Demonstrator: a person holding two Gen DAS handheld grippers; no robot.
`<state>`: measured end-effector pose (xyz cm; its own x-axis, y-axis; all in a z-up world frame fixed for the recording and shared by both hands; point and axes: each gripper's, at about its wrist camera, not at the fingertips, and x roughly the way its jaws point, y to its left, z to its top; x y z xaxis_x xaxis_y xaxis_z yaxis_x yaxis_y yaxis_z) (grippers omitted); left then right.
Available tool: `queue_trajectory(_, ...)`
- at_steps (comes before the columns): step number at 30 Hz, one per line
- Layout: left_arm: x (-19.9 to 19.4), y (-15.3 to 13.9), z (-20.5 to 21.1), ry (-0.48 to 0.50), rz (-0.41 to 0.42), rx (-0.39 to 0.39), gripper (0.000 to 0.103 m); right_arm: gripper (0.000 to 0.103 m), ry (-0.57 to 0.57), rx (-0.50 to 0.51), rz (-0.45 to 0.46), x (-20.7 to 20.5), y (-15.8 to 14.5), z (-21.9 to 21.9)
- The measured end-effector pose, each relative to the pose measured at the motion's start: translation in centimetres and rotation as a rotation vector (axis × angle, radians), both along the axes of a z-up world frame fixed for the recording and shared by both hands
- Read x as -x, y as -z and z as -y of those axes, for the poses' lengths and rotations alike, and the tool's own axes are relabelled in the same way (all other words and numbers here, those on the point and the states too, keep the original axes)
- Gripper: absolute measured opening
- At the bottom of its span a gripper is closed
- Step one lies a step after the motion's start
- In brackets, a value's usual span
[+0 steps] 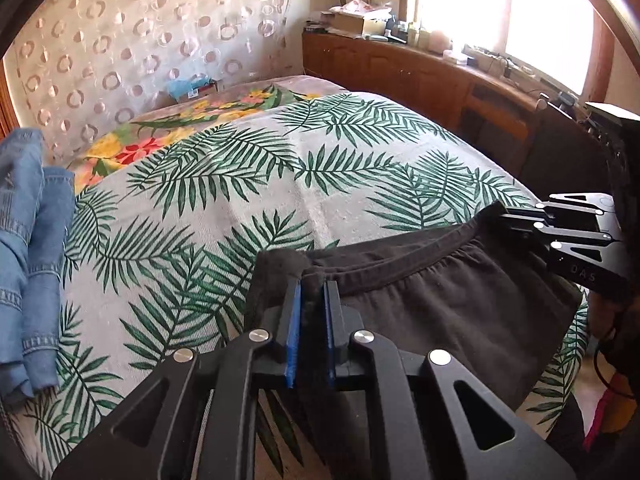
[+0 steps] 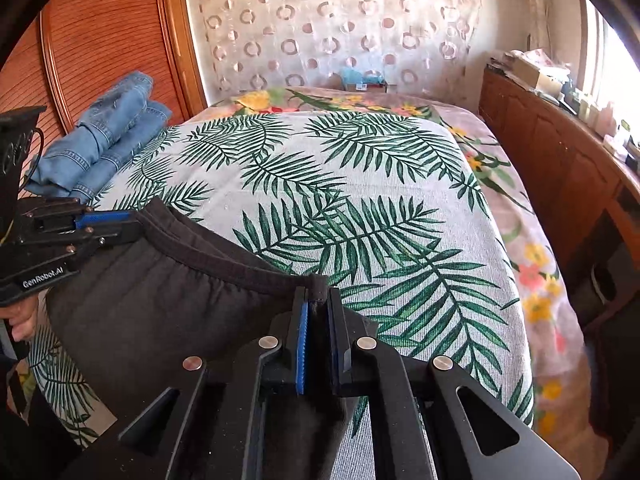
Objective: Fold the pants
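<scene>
Black pants (image 1: 440, 292) hang over the near edge of the bed, their elastic waistband stretched between my two grippers. In the left wrist view, my left gripper (image 1: 313, 280) is shut on the waistband's left corner, dark cloth pinched between its blue pads. My right gripper (image 1: 504, 214) grips the other corner at the right. In the right wrist view, my right gripper (image 2: 319, 296) is shut on the right corner of the pants (image 2: 160, 300). My left gripper (image 2: 136, 224) holds the far end at the left. The legs hang out of sight below.
The bed wears a palm-leaf cover (image 1: 240, 184) over a floral blanket (image 2: 532, 264). Folded blue jeans (image 2: 108, 140) lie at its far left corner. A wooden cabinet (image 1: 400, 76) with clutter runs along the right, and a wooden wardrobe door (image 2: 100, 40) stands at the left. A hand (image 2: 22, 318) holds the left gripper.
</scene>
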<state>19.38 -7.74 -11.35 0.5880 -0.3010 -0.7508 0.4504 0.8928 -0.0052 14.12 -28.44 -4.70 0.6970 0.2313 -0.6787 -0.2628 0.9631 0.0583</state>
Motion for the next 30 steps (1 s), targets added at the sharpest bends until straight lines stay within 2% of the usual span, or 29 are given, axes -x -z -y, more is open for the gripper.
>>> queue_trajectory(4,0.4,-0.3,-0.4,-0.015,-0.009,0.001,0.016,0.012,0.009,0.018,0.003,0.4,-0.7,0.0)
queue_trajectory(7,0.9,-1.0,-0.6,-0.029,0.005,-0.014,0.022,0.017,0.027,0.026,0.022,1.2,-1.1,0.2)
queue_trajectory(12,2.9,-2.1,-1.0,-0.018,0.032,0.013,0.046,0.021,0.028,-0.012,0.049,3.1,-1.8,0.3)
queue_trajectory(19,4.5,-0.6,-0.7,-0.012,0.002,-0.023,0.047,0.022,-0.007,-0.054,0.047,5.3,-1.4,-0.2)
queue_trajectory(23,4.3,0.7,-0.9,-0.033,-0.025,-0.036,0.047,0.022,-0.010,-0.024,0.035,5.5,-0.5,-0.5)
queue_trajectory(27,4.1,1.3,-1.2,-0.037,-0.037,-0.019,0.047,0.022,0.008,-0.005,0.008,5.2,0.7,-0.1)
queue_trajectory(30,4.1,1.4,-1.3,-0.039,-0.037,-0.005,0.048,0.022,0.006,0.001,0.028,5.6,0.9,-0.3)
